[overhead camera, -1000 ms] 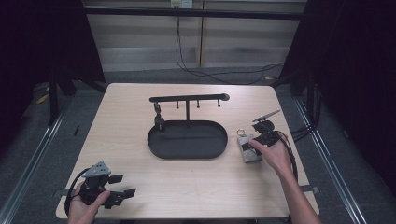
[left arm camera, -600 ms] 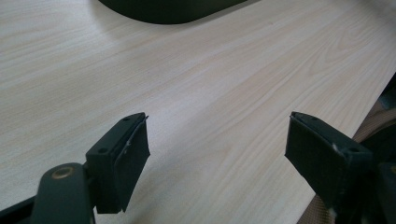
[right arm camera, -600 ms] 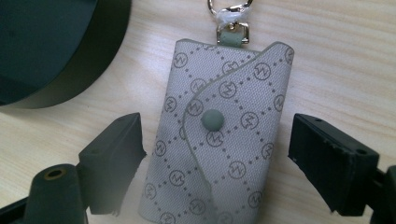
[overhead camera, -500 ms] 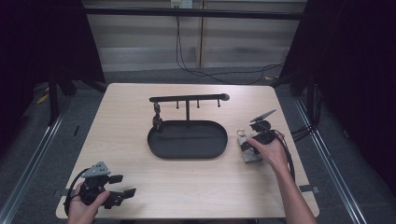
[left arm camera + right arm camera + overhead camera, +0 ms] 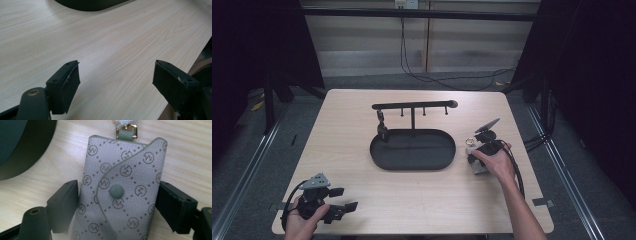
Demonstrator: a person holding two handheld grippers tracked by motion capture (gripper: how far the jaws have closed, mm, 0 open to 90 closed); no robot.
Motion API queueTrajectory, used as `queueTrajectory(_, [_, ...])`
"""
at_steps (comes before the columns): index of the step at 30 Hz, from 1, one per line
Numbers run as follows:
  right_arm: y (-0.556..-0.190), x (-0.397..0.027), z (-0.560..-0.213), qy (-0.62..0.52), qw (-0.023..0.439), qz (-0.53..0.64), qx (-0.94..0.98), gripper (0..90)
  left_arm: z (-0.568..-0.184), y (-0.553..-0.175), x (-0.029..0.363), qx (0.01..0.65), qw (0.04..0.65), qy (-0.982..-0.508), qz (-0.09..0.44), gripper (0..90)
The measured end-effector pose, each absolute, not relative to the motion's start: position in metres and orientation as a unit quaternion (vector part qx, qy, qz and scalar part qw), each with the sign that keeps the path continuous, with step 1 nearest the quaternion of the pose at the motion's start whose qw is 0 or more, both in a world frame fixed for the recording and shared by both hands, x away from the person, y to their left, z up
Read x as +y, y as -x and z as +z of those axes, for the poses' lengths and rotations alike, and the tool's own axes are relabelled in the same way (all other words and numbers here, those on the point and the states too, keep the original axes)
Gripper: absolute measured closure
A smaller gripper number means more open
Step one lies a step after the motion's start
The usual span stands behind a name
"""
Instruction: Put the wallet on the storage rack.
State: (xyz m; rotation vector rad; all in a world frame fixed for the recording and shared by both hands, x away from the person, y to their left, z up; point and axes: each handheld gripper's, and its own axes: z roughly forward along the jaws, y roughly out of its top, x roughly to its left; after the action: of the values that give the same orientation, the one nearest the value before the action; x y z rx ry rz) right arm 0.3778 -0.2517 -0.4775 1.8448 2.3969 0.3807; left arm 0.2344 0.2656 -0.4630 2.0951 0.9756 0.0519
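High view: left tool [image 5: 343, 199] kept low at the near left corner of the desk [image 5: 362, 125], jaws spread with nothing between them, apparently parked there so as not to be in the way. Near the right edge, right tool [image 5: 474, 156] lowered onto a grey key pouch [image 5: 478, 169], which lies flat on the wood just beside the right end of the black oval tray [image 5: 377, 150]. Behind the tray, toward the far edge, a black hook stand [image 5: 412, 105] with small pegs under its bar; probably meant for hanging the pouch by its ring, so lifting it comes first.

Left gripper view: left tool [image 5: 116, 80] with both pads wide apart above bare desk [image 5: 112, 37], pinching nothing. At the top, only a dark curve of the tray [image 5: 87, 3], well apart from the jaws. Waiting, by the look of it.

Right gripper view: right tool [image 5: 117, 205] set astride the key pouch [image 5: 125, 170], one pad on each long side, flap and snap button [image 5: 116, 191] facing up. Jaws just been closing, with the pouch between them; now apparently pressing lightly on both edges, no visible squeeze in the fabric. Gripped across the narrow width, likely because this fits between the pads and leaves the gold buckle [image 5: 126, 131] at the far end free for a peg. Tray [image 5: 20, 147] at the upper left, near but not touching the pouch.
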Motion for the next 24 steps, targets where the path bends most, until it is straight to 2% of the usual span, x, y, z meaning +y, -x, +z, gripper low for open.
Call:
queueTrajectory(10, [-0.3828,-0.2414,-0.4776,-0.610,0.057,0.083,0.786,23.7,-0.4632,-0.2347,0.2659,0.386,0.400,-0.831,0.022,21.3])
queueTrajectory(16, [-0.3841,-0.2439,-0.4742,-0.619,0.044,0.081,0.780,30.7,-0.4632,-0.2353,0.2669,0.388,0.404,-0.828,0.018,21.3])
queueTrajectory(24, [-0.3826,-0.2498,-0.4702,-0.627,0.023,0.096,0.773,32.2,-0.4630,-0.2353,0.2665,0.388,0.405,-0.828,0.018,21.3])
